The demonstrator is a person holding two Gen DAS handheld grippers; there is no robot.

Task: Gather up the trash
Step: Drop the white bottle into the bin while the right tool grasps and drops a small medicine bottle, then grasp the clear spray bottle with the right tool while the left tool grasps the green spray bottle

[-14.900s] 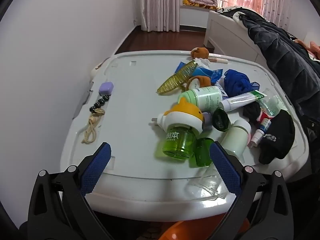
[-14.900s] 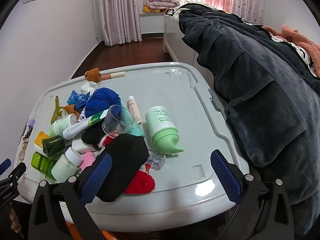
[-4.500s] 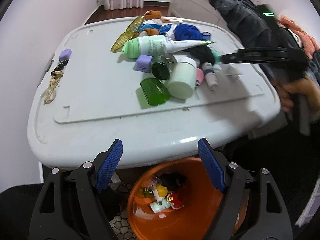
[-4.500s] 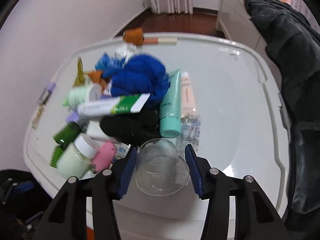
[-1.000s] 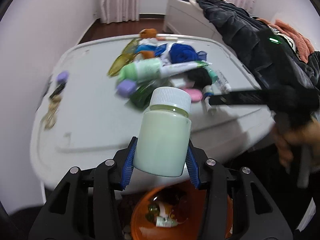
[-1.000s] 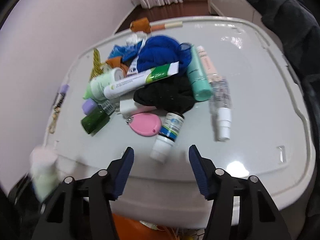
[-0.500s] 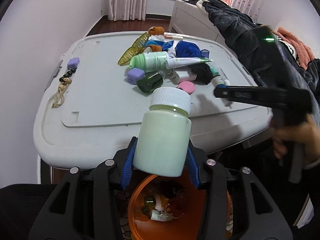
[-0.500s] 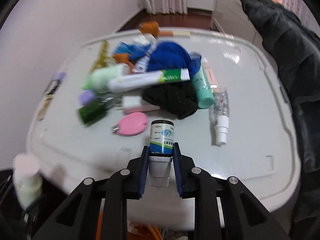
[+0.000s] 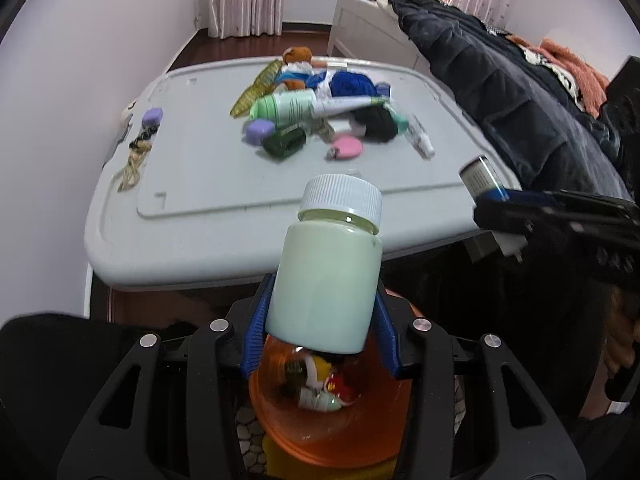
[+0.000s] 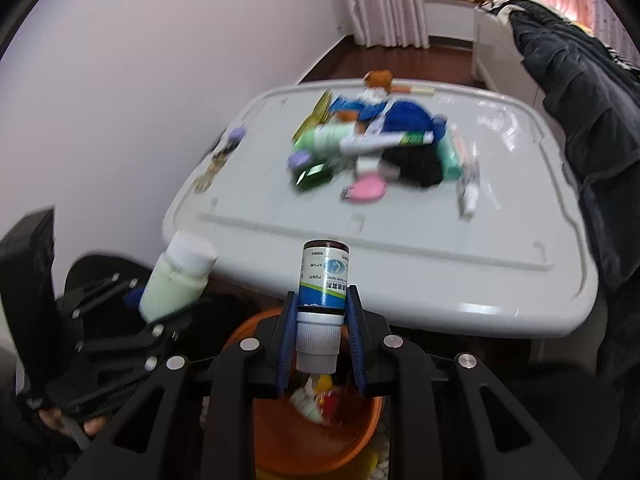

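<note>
Both claws are angled steeply downward over the orange bin (image 9: 332, 436), which stands on the floor just in front of the near edge of the grey tabletop (image 9: 192, 184). The left claw (image 9: 320, 336) is pinched on a pale green bottle (image 9: 328, 280) with a ribbed white screw cap; the bottle is held by its lower body, cap pointing up and away, directly above the bin's opening. The right claw (image 10: 322, 340) is pressed onto a small dark bottle (image 10: 323, 284) with a blue, white and green label, gripped at its white ribbed cap end so that the dark base points upward; its jaws have just been closing on it. In the bin several discarded items are seen, among them a small white bottle and something red. On the far half of the tabletop a cluttered pile is left, including a green tube, a blue cloth and a pink oval case (image 9: 346, 147).
</note>
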